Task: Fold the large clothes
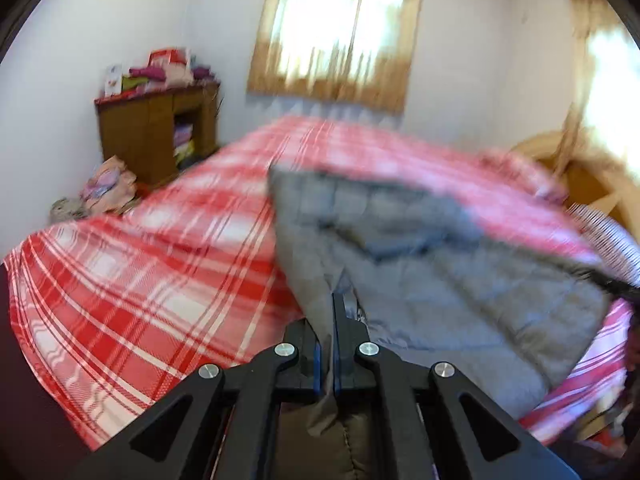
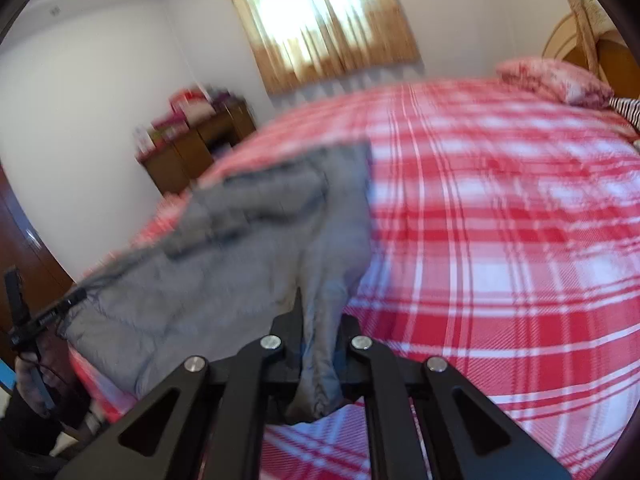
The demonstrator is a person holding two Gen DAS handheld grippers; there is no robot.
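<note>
A large grey quilted jacket point(image 1: 420, 264) lies across the red and white plaid bed point(image 1: 160, 264), its near edge lifted off the cover. My left gripper point(image 1: 330, 312) is shut on a fold of the jacket's near edge, with grey cloth pinched between the black fingers and hanging down behind them. In the right wrist view the same grey jacket point(image 2: 248, 248) stretches off to the left. My right gripper point(image 2: 320, 320) is shut on another bunched part of its edge, and the cloth runs down between the jaws. Both views are blurred.
The plaid bed cover point(image 2: 500, 240) fills most of both views. A wooden cabinet point(image 1: 156, 136) with stacked clothes stands by the far wall, with a heap of clothes point(image 1: 108, 188) on the floor beside it. A pillow point(image 2: 556, 80) and wooden headboard point(image 2: 592, 52) lie right. Curtained window point(image 1: 336, 28) behind.
</note>
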